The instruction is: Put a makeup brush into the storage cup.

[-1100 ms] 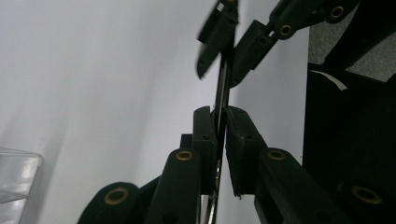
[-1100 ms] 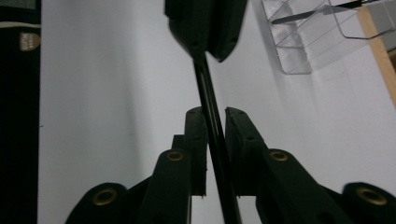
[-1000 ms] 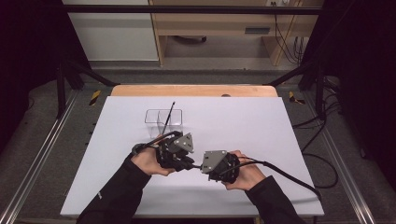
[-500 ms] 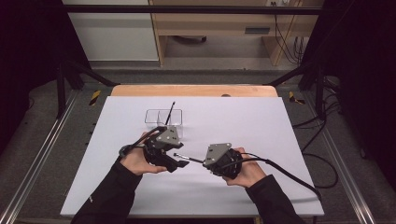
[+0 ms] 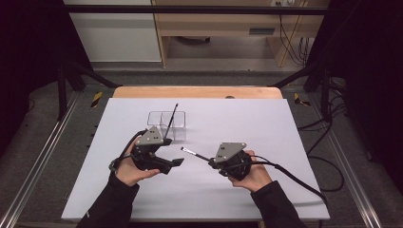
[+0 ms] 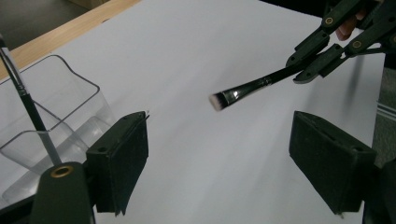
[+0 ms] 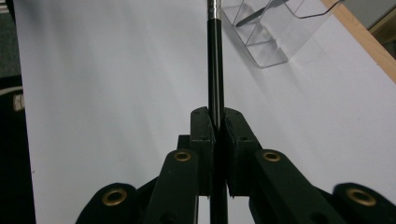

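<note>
My right gripper [image 5: 209,159] has its fingers pinching a thin makeup brush [image 5: 195,154] by its glossy black handle, holding it above the white tabletop [image 5: 285,142] with the bristle end aimed toward my left gripper [image 5: 178,163]. From the left gripper view I get the details the high view loses: a shiny metal collar and a flat, pale-tipped tuft on the brush [image 6: 252,88], hanging in the air between my own two blocky, matte black fingers [image 6: 119,165], which are spread wide with nothing between them. The right gripper view runs straight up the round handle [image 7: 215,60], clamped between the rubbery pads [image 7: 203,135]. Beyond the left gripper stands a clear plastic holder [image 5: 157,124], boxy with rounded corners and divided into compartments, with a second dark brush [image 5: 171,118] leaning out of it; which compartment it sits in I cannot tell.
</note>
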### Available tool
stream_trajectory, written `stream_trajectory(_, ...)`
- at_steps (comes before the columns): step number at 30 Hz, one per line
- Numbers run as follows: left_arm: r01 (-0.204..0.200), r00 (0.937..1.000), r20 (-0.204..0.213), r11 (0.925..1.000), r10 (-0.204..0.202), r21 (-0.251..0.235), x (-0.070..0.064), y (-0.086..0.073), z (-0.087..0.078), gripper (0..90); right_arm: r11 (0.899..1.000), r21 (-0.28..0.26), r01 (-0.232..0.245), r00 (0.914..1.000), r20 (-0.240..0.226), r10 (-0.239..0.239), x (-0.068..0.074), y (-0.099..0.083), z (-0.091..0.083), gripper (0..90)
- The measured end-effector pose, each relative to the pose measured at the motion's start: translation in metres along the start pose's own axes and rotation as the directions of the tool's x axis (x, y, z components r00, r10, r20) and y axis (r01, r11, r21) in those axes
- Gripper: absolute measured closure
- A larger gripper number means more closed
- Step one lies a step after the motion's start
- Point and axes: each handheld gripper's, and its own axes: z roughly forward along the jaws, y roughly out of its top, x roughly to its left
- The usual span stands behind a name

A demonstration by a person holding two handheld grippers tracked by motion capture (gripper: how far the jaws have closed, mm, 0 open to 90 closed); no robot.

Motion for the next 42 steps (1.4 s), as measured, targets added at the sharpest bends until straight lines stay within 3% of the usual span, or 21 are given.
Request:
stream_trajectory(4, 0.039, 0.9991, -0.014, 0.9983, -0.04, -0.043, -0.001, -0.007, 0.0, 18.4, 0.999, -0.036, -0.035, 0.9993, 0.011, 0.035, 0.0, -0.003, -0.001, 84.2)
stream_trajectory(10, 0.105, 0.9935, -0.033, 0.9888, -0.109, -0.107, -0.004, -0.016, 0.006, 18.1, 0.994, -0.075, -0.085, 0.9959, 0.024, 0.087, 0.0, -0.009, 0.0, 84.2)
stream_trajectory(14, 0.16, 0.9847, -0.042, 0.9735, -0.169, -0.163, -0.005, -0.019, 0.01, 18.1, 0.988, -0.099, -0.116, 0.9921, 0.036, 0.12, -0.001, -0.012, 0.001, 84.2)
stream_trajectory(27, 0.224, 0.9701, -0.033, 0.9402, -0.241, -0.256, -0.013, -0.016, 0.024, 18.4, 0.965, -0.175, -0.197, 0.9765, 0.053, 0.209, 0.003, -0.021, 0.011, 84.2)
stream_trajectory(40, 0.281, 0.956, 0.008, 0.9082, -0.293, -0.31, -0.021, -0.014, 0.041, 24.7, 0.95, -0.218, -0.223, 0.9706, 0.041, 0.237, 0.008, -0.023, 0.015, 84.2)
stream_trajectory(42, 0.283, 0.9558, 0.011, 0.9068, -0.294, -0.313, -0.022, -0.013, 0.043, 26.7, 0.949, -0.223, -0.224, 0.9706, 0.037, 0.238, 0.009, -0.023, 0.016, 84.2)
